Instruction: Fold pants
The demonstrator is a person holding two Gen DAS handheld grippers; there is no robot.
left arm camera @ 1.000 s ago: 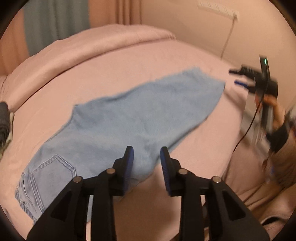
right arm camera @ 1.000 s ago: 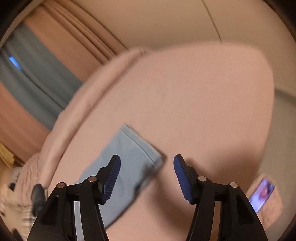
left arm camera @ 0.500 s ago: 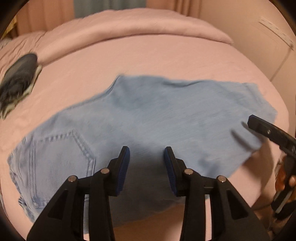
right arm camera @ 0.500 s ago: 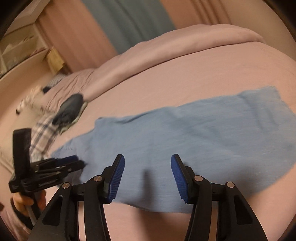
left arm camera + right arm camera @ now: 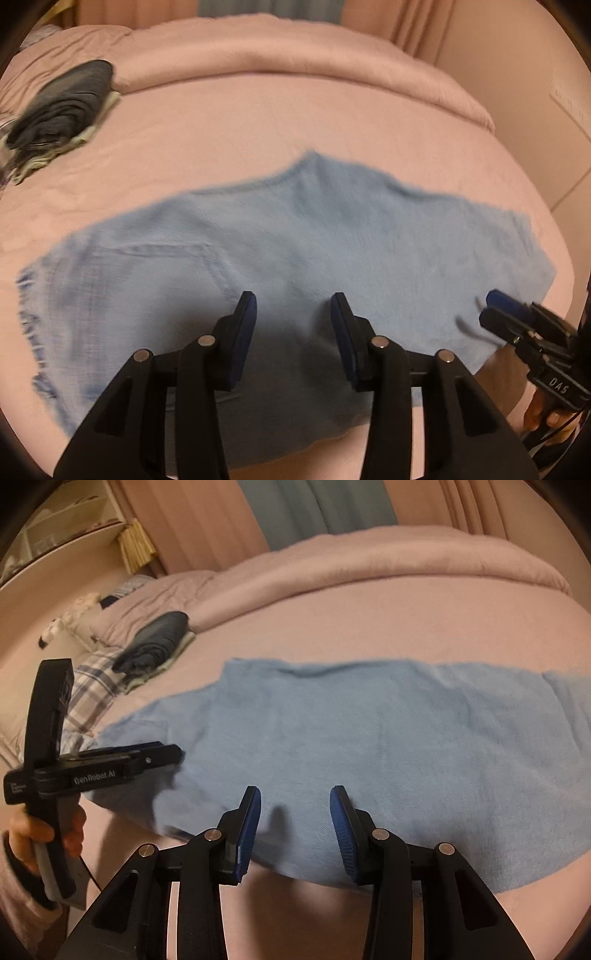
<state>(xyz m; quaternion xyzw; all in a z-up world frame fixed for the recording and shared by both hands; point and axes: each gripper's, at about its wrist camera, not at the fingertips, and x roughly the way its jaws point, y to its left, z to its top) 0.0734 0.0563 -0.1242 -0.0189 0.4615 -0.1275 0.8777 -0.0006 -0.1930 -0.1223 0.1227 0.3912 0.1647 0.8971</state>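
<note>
where the pink bed sheet (image 5: 332,122) runs flat under both cameras, light blue pants (image 5: 295,240) lie spread across it, lengthwise from side to side, waist end with a stitched back pocket (image 5: 155,266) to the left of the left gripper (image 5: 293,332). left gripper: jaws apart, nothing between them, poised over the near edge of the denim around its middle. right gripper (image 5: 295,827): jaws likewise apart and empty, over the near edge of the leg portion; in the left wrist view the same tool (image 5: 517,325) shows at the far right, at the hem end of the pants, and whether it touches the cloth cannot be told.

surface: sheet smooth, slight wrinkles only. beyond the jaws a rolled pink duvet (image 5: 369,565) runs along the far side of the bed. ahead and to the left of the jaws sits a folded dark garment (image 5: 62,107) on a pale cloth, well apart from the pants; a plaid fabric (image 5: 92,694) lies just beside it in the right wrist view.

room: pink curtains (image 5: 192,520) with a blue-grey panel (image 5: 317,509) behind the bed; pale shelving (image 5: 62,524) at the upper left; a plain wall (image 5: 517,74) at the right. fabric edges are motion-blurred.
</note>
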